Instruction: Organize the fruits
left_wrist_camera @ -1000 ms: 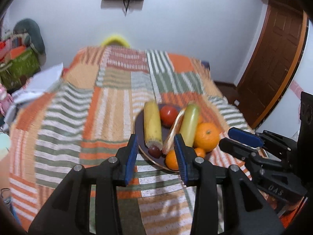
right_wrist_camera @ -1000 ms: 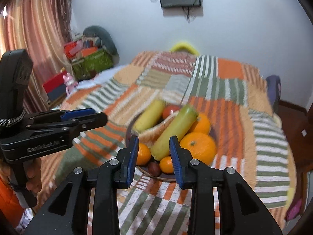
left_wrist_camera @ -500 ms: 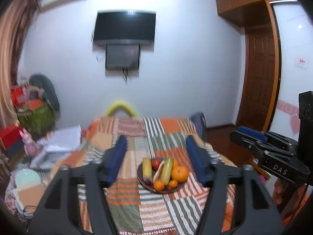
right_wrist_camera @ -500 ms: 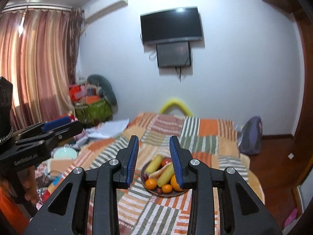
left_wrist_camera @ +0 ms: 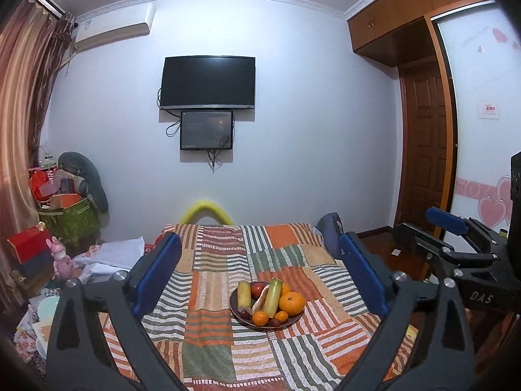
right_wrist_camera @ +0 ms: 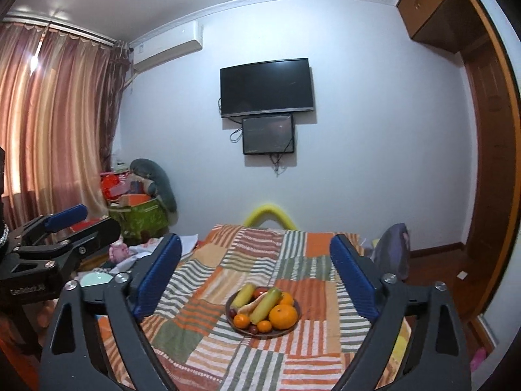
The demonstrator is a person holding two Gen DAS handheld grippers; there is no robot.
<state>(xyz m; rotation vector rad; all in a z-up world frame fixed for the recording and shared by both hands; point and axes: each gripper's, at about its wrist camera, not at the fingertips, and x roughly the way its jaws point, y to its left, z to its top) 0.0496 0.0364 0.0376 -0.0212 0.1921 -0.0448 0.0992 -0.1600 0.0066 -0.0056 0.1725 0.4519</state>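
Observation:
A dark plate [left_wrist_camera: 264,326] [right_wrist_camera: 262,335] sits on the patchwork bedspread [left_wrist_camera: 208,296], heaped with fruit. On it lie a yellow banana [left_wrist_camera: 244,294], a long green-yellow fruit [left_wrist_camera: 273,296], a red fruit [left_wrist_camera: 257,288], a large orange [left_wrist_camera: 292,303] [right_wrist_camera: 283,316] and small oranges [left_wrist_camera: 260,317]. My left gripper [left_wrist_camera: 259,241] hangs well back from and above the plate. Its jaws are opening wide, with nothing between them. To its right my right gripper [right_wrist_camera: 254,239] hangs the same way, jaws opening and nothing between them.
A television [left_wrist_camera: 208,83] and a smaller screen hang on the far wall. Boxes, bags and a grey cushion [left_wrist_camera: 84,182] pile up at the left beside the curtain. A wooden door [left_wrist_camera: 423,150] stands at the right. A dark backpack [right_wrist_camera: 390,254] leans at the bed's far right corner.
Both grippers have pulled back and risen away from the plate, tilting up so the wall shows. Their jaws, narrow a second ago, now stand wide apart.

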